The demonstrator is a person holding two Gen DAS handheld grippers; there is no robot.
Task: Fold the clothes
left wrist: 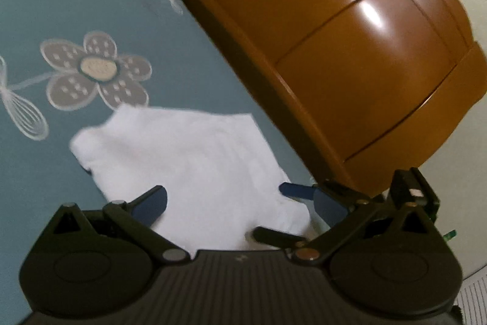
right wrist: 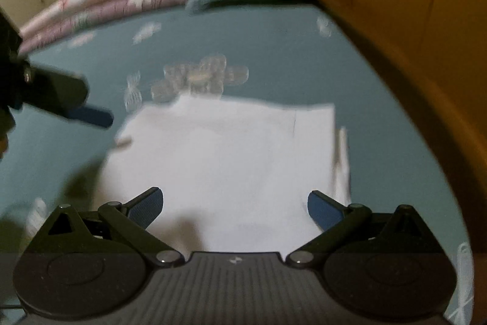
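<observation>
A white garment (right wrist: 225,160), already folded into a rough rectangle, is laid flat on the teal floral bed sheet (left wrist: 76,5) near the wooden headboard (left wrist: 350,35), likely so the mattress serves as a flat folding surface. The right claw (right wrist: 234,206) is held wide open over the near edge, nothing gripped, probably readied for a fold or just released. The left claw (left wrist: 240,203) is likewise spread open and empty above the cloth.

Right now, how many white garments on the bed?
1. A white garment lies flat on the teal sheet, below the flower print and near the wooden headboard. Both grippers are open over it. More may lie out of frame.
</observation>
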